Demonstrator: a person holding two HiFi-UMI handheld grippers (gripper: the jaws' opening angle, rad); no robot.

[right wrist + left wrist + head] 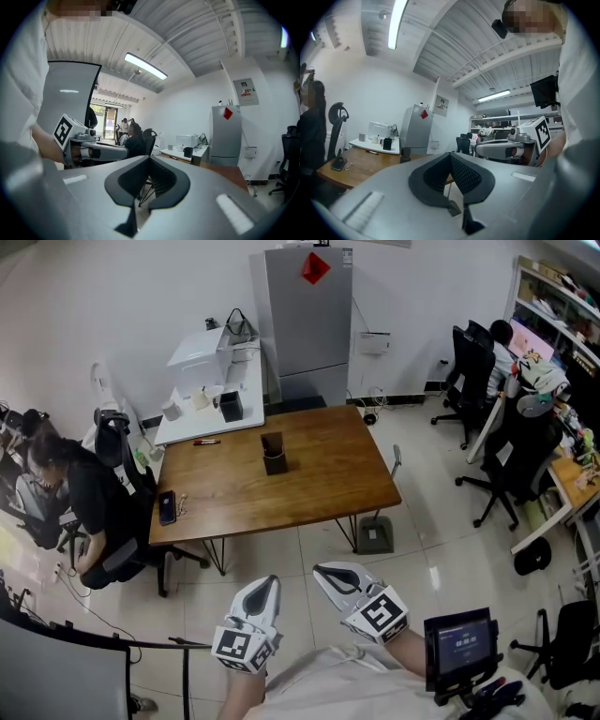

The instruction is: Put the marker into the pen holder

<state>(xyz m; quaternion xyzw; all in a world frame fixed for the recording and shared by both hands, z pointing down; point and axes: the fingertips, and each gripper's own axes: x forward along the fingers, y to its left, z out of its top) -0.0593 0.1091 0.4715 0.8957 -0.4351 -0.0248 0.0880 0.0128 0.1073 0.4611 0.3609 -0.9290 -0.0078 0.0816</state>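
A red marker [206, 442] lies on the white side table [187, 423], far ahead of me. The dark square pen holder [274, 454] stands near the middle of the wooden table [309, 484]. Both grippers are held close to my body, well short of the tables. My left gripper [269, 584] is shut with nothing in it, and so is my right gripper [323, 570]. In the left gripper view its jaws [451, 153] meet at the tip, with the marker [371, 152] and pen holder [406, 153] small beyond. The right gripper [150, 157] view shows the pen holder [195, 160] in the distance.
A dark phone [167, 507] lies at the wooden table's left end, beside a seated person [89, 493]. A grey fridge [307, 320] stands behind the tables. Black office chairs [511, 460] stand to the right. A small screen [459, 643] sits by my right arm.
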